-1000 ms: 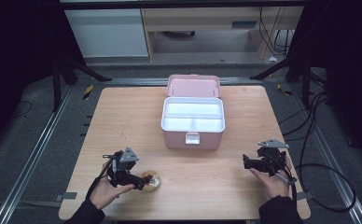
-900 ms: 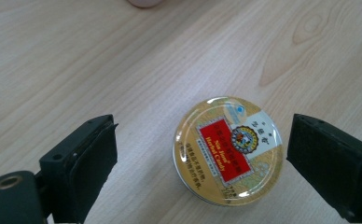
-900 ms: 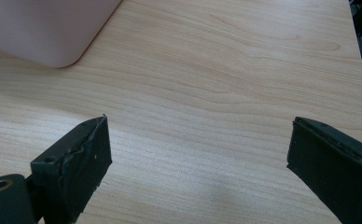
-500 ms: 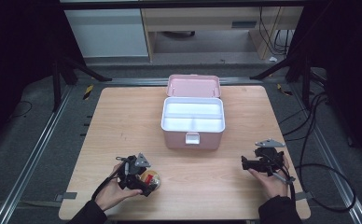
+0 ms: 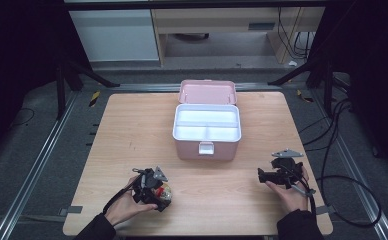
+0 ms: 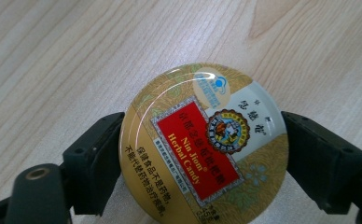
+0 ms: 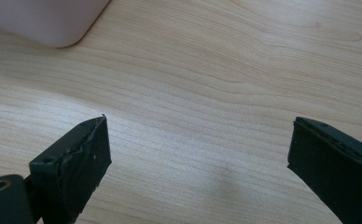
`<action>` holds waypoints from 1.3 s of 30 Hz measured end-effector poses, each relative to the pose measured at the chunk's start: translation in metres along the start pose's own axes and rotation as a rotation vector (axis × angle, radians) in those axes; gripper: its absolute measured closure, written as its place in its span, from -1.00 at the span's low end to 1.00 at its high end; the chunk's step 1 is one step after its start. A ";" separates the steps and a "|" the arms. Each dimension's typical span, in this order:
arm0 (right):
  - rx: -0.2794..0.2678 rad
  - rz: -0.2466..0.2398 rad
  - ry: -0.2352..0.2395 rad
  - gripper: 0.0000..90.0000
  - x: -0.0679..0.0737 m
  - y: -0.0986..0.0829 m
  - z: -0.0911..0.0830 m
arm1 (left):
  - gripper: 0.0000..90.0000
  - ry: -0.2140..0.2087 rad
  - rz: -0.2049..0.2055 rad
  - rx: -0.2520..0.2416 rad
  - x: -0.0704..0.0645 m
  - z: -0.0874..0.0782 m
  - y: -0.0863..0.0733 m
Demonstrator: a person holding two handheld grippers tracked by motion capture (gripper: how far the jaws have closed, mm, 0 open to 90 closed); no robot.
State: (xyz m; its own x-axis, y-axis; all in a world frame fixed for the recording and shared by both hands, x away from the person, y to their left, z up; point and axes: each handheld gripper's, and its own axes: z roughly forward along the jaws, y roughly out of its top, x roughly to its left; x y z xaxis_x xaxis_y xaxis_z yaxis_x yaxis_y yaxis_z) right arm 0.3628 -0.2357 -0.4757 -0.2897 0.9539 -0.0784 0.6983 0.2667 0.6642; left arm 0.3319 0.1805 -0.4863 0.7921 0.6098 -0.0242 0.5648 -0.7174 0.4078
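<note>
A round gold candy tin [image 6: 202, 144] with a red label lies flat on the wooden table [image 5: 132, 130], near its front left. My left gripper [image 6: 202, 161] reaches down over it, one black jaw pressed to each side of the tin's rim. In the high view the tin [image 5: 166, 190] peeks out from under the left gripper [image 5: 160, 194], held by a hand. My right gripper [image 5: 260, 175] rests low at the front right, pointing left. Its jaws stand wide open over bare wood in the right gripper view [image 7: 200, 158].
A pink box [image 5: 207, 146] with a white divided inside stands open at the table's middle, its lid [image 5: 208, 92] tipped back. One corner of the box [image 7: 44, 18] shows in the right gripper view. Cables trail off the table's right edge.
My left gripper has moved right from beside the tin to over it, and its jaws now clasp the tin. The right gripper has barely shifted.
</note>
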 end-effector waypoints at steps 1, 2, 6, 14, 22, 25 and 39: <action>0.001 -0.004 0.000 -0.86 0.000 0.000 0.000 | -0.59 0.004 0.003 0.004 0.000 0.001 0.000; 0.002 -0.002 -0.001 -0.86 0.000 0.000 0.000 | -0.58 0.000 0.002 0.007 0.001 0.001 0.001; 0.006 -0.005 -0.001 -0.86 0.001 0.000 0.001 | -0.57 0.007 0.000 0.018 0.001 -0.001 0.003; 0.010 -0.009 -0.006 -0.86 0.000 0.000 0.001 | -0.57 0.069 -0.133 -0.049 0.036 -0.029 -0.008; 0.007 -0.017 -0.004 -0.84 0.000 0.000 0.001 | -0.57 0.173 -0.317 -0.049 0.089 -0.036 -0.042; 0.005 -0.019 -0.004 -0.82 0.001 0.000 0.000 | -0.57 0.182 -0.350 -0.026 0.098 -0.034 -0.052; -0.023 -0.018 0.006 -0.80 0.002 0.003 -0.003 | -0.80 0.190 -0.352 -0.002 0.097 -0.033 -0.051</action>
State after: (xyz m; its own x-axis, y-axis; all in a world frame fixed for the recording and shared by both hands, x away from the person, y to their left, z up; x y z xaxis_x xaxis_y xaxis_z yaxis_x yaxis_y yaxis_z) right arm 0.3623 -0.2340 -0.4717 -0.3056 0.9483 -0.0861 0.6777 0.2801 0.6799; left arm 0.3724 0.2872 -0.4788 0.4935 0.8697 0.0063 0.7936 -0.4532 0.4060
